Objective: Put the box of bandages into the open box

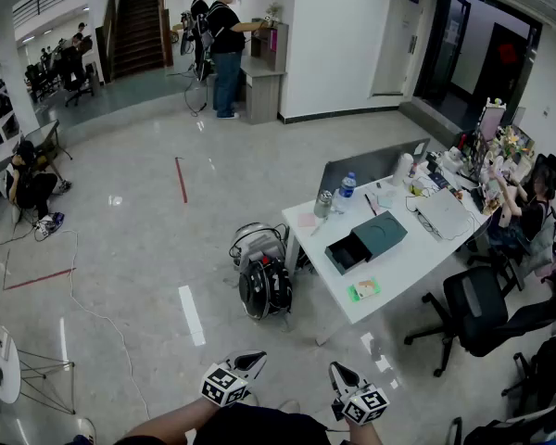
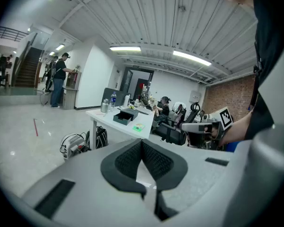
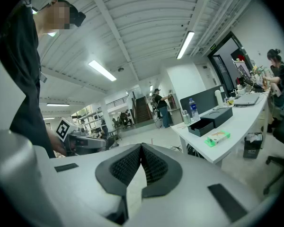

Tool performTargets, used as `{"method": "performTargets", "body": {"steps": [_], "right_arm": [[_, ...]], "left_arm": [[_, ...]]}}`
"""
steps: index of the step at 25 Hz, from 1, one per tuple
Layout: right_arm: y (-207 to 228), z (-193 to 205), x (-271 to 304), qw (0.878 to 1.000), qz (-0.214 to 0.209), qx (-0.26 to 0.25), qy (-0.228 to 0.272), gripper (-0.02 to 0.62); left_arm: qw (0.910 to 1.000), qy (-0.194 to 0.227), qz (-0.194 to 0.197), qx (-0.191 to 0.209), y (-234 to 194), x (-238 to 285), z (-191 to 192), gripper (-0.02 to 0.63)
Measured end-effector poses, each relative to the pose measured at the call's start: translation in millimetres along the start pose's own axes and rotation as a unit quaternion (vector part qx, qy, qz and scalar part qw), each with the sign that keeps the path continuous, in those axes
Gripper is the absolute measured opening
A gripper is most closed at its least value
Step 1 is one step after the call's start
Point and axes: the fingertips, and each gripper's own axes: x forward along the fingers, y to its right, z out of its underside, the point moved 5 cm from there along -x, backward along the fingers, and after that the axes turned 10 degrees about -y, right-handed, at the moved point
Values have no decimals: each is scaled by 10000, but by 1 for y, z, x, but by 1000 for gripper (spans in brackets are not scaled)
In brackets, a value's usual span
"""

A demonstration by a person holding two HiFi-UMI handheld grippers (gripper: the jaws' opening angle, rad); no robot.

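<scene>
A green box of bandages (image 1: 364, 290) lies near the front edge of a white table (image 1: 398, 272). Behind it stands a dark teal open box (image 1: 365, 240) with its drawer pulled out. Both also show in the left gripper view, the bandage box (image 2: 138, 126) and the open box (image 2: 125, 116), and in the right gripper view, the bandage box (image 3: 217, 137) and the open box (image 3: 211, 120). My left gripper (image 1: 251, 362) and right gripper (image 1: 338, 374) are held low, well short of the table. Both are shut with nothing between the pads.
A black backpack (image 1: 265, 287) and a white bag (image 1: 253, 241) sit on the floor at the table's left end. A black office chair (image 1: 477, 315) stands right of the table. Bottles (image 1: 347, 186), a laptop (image 1: 442, 213) and clutter fill the far end. People stand further off.
</scene>
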Motion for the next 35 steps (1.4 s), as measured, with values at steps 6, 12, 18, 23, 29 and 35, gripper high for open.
{"method": "performTargets", "body": {"steps": [6,12,18,23,29,35], "right_arm": [[-17,-5,26,10000,-24,-69,40,26],[-30,-7,31,9997,164,-189,70,26],[-35,-6,26,9991,372,-32,201,26],[-41,0,27,9981,597,72,160,26],[-42,2,28,9972,732,113,109,26],[-32,1,35,9964,827,184,33,26]], "left_arm": [[10000,90,-21,-34,-28,-12,3,6],[9998,133,161,-7,-35,-14,4,8],[9993,106,350,34,-35,-17,6,6],[9990,82,439,21,-40,-24,12,6],[9988,48,483,17,-47,-23,14,6],[9990,-23,455,-12,-50,-21,13,6]]}}
